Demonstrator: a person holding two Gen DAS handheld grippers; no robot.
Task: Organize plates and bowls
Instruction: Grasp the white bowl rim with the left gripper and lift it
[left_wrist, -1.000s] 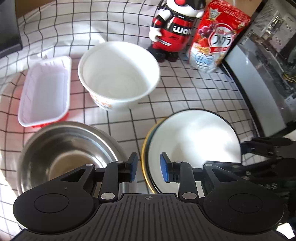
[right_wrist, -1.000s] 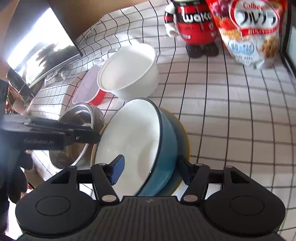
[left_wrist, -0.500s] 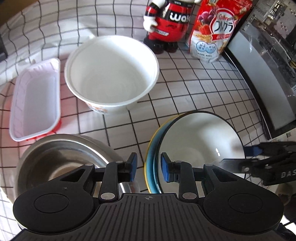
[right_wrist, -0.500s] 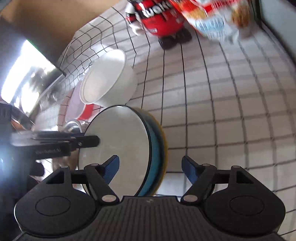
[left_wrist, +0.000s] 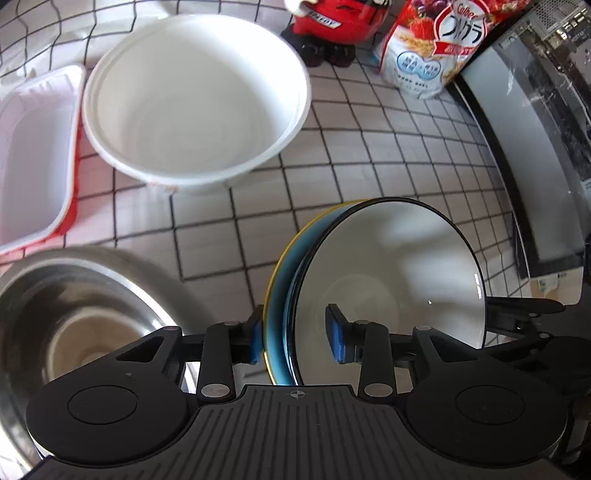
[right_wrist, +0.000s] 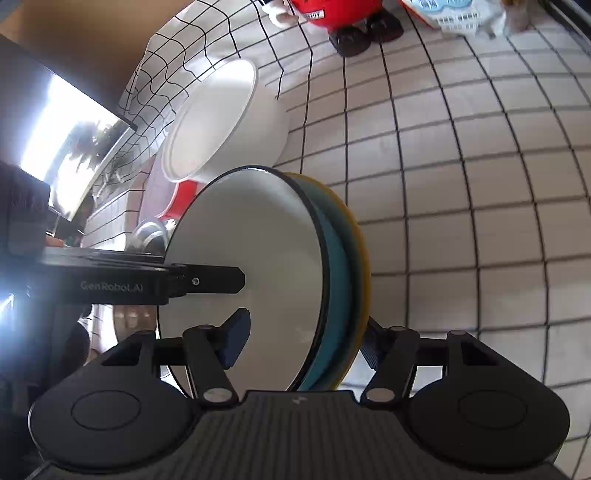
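A blue bowl with a white inside (left_wrist: 388, 280) (right_wrist: 251, 258) nests in a yellow plate (left_wrist: 275, 280) (right_wrist: 360, 236); both are lifted and tipped on edge above the table. My left gripper (left_wrist: 294, 341) straddles the left rim of the stack, one finger outside the plate, one inside the bowl. My right gripper (right_wrist: 301, 341) straddles the opposite rim the same way. Both look closed on the stack. A large white bowl (left_wrist: 195, 99) (right_wrist: 218, 122) stands behind. A steel bowl (left_wrist: 74, 332) sits at the lower left.
A white and red rectangular tray (left_wrist: 33, 155) lies at the left. A red figurine (left_wrist: 332, 26) and a cereal bag (left_wrist: 436, 48) stand at the back. A dark appliance (left_wrist: 535, 147) lines the right edge. The checked tablecloth (right_wrist: 461, 184) covers the table.
The bowl and plate stack has risen and tipped from flat to nearly on edge. My left gripper has moved right and now straddles the stack's rim. Both cameras have moved closer to the white bowl.
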